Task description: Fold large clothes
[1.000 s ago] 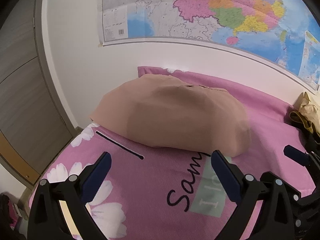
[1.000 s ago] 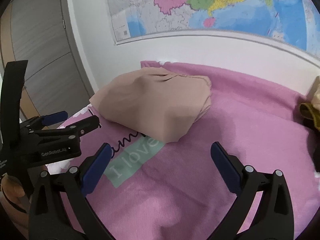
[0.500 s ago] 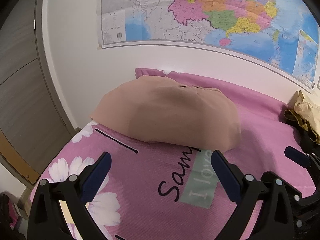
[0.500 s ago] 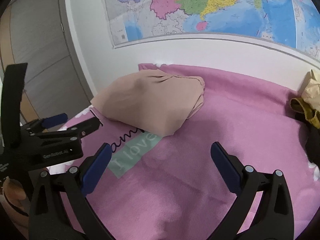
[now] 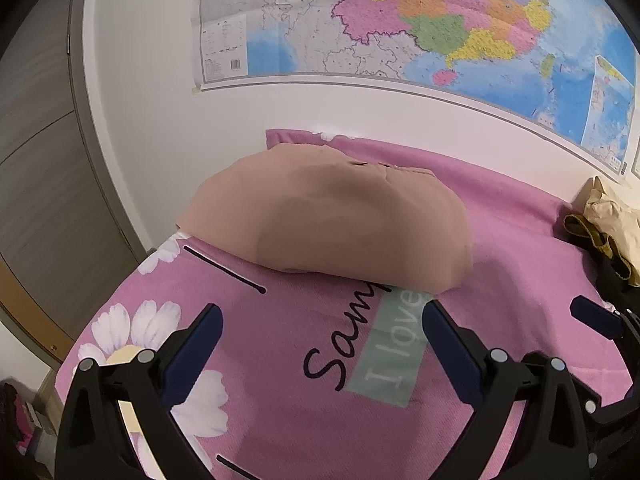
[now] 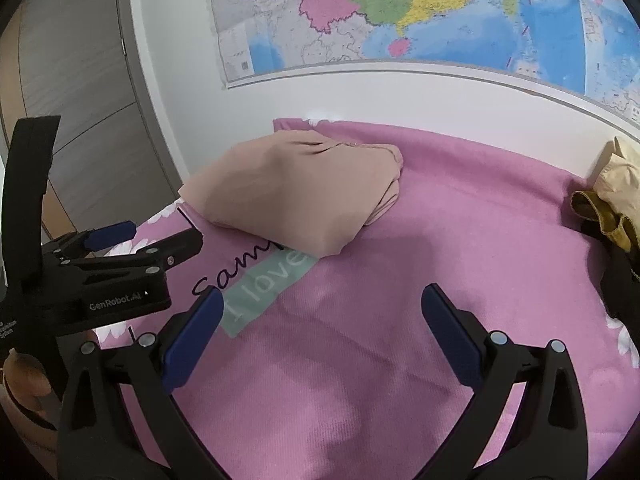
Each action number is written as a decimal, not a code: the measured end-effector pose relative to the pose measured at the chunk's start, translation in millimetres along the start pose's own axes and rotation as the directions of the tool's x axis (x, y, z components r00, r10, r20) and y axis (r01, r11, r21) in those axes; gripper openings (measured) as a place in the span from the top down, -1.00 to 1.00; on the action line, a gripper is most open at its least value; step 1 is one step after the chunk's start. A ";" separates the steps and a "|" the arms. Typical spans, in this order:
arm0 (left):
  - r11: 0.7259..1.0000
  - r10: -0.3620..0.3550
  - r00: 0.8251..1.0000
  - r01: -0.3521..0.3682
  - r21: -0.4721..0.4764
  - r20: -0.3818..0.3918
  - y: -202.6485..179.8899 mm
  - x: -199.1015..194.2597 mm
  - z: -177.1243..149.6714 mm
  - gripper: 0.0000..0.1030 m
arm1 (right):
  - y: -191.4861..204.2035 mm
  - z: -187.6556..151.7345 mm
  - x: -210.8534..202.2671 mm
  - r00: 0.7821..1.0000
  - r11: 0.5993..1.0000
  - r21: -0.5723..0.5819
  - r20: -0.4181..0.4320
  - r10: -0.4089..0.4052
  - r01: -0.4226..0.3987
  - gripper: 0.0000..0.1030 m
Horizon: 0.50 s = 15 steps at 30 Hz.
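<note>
- Left wrist view: the left gripper [image 5: 320, 332] had its two blue-padded jaws spread wide apart, holding nothing, above the pink bedspread [image 5: 280, 400].
- Right wrist view: the right gripper [image 6: 320, 316] likewise had its jaws wide apart and empty, hovering over a plain pink stretch of the bedspread [image 6: 400, 360].
- In the right wrist view, the left gripper [image 6: 120, 248] appeared at the left edge, side on, beside the right one.
- Just beyond the left gripper's jaws, the bedspread showed dark script lettering and a pale green patch [image 5: 394, 344] reading "I love", with white daisies [image 5: 132, 332] to the left.
- The beige garment [image 5: 332, 216] lay folded into a compact bundle on the bedspread, ahead of both grippers and apart from them, near the far edge by the wall; its near corner covered part of the lettering.
- A heap of other clothes [image 5: 604, 224], cream, mustard and dark, sat at the far right of the bed.
- A large coloured map [image 5: 420, 24] hung on the white wall behind.
- A grey wood-grain wardrobe [image 5: 36, 128] stood to the left.
</note>
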<state>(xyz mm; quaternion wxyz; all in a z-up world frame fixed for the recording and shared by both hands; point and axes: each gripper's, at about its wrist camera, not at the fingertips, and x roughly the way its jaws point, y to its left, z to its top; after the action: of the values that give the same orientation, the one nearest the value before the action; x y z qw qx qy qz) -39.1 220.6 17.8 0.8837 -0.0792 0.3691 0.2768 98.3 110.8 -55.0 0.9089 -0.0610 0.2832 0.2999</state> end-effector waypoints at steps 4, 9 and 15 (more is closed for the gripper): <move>1.000 0.005 1.000 -0.005 -0.002 -0.004 1.4 1.0 -0.2 -0.87 | -1.4 0.3 -0.4 1.000 1.000 0.008 0.003 0.003 -0.003 -0.90; 1.000 0.004 1.000 -0.004 -0.004 -0.008 3.4 2.6 0.1 -0.87 | -1.7 -0.2 -1.1 1.000 1.000 0.008 0.017 0.011 -0.011 -0.90; 1.000 0.005 1.000 -0.005 -0.005 -0.006 3.4 1.8 1.0 -0.87 | -3.7 0.5 -1.6 1.000 1.000 0.014 0.022 0.006 -0.007 -0.90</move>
<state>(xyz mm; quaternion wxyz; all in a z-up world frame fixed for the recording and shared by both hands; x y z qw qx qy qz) -39.3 224.6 17.6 0.8816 -0.0811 0.3714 0.2796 99.5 107.1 -53.9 0.9114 -0.0502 0.2756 0.3015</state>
